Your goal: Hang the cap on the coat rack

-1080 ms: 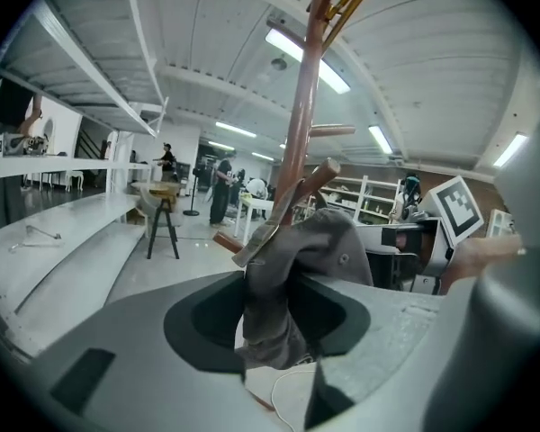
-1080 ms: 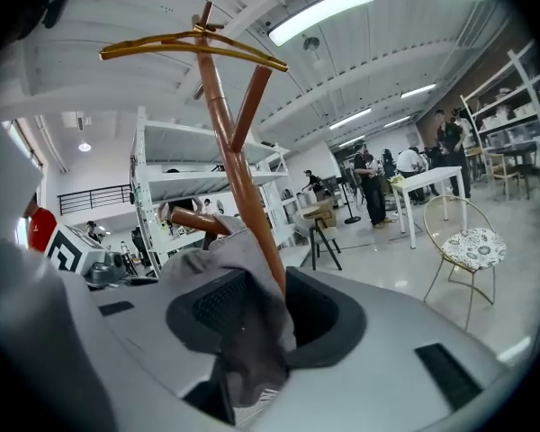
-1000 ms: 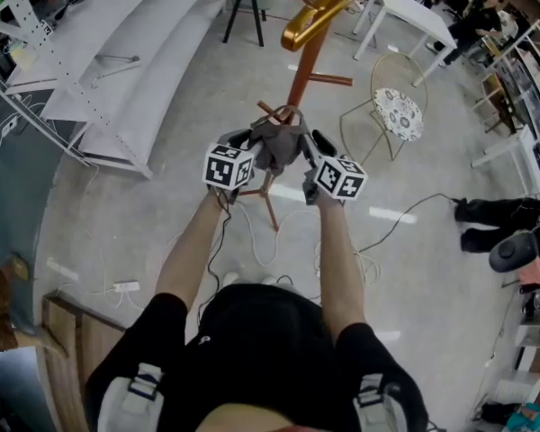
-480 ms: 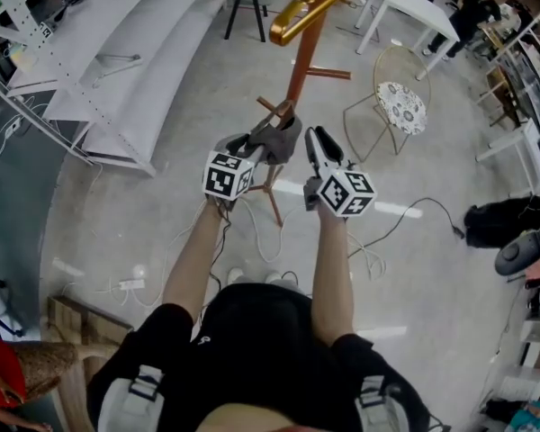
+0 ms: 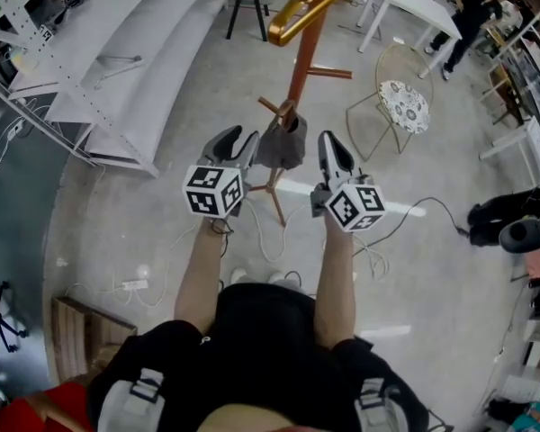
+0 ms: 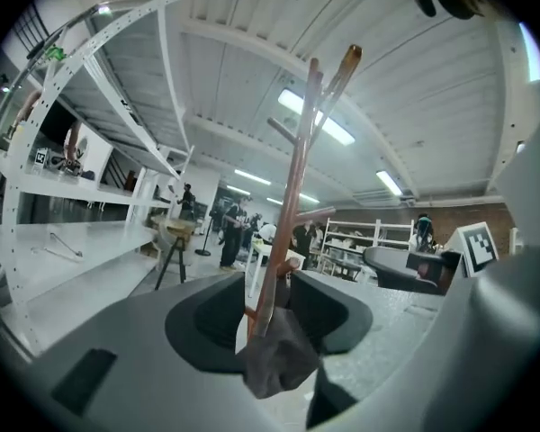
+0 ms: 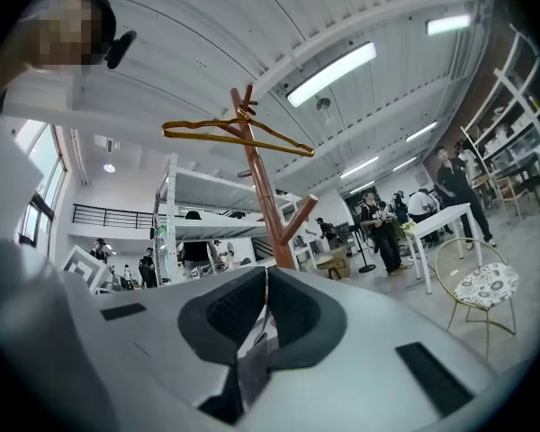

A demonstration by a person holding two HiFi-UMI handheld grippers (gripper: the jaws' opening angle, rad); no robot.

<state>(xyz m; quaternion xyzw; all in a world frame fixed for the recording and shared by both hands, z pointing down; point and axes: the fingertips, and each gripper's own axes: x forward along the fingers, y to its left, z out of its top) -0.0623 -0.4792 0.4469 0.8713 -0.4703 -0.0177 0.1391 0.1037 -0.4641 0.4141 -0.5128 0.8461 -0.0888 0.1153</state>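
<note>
Setting: concrete workshop floor, with white shelving at left and a wire chair and a white table at right; a bystander stands beyond the table.
Coat rack: a brown wooden coat rack stands ahead of the person, with a gold hanger near its top.
Cap: the grey cap hangs on a low peg of the coat rack, between the two grippers.
Left gripper: the left gripper is just left of the cap, jaws wide and opening. Its own view shows the cap and the pole in the gap, with the pads pressing on neither.
Right gripper: the right gripper is just right of the cap, jaws closed together and gripping nothing.
</note>
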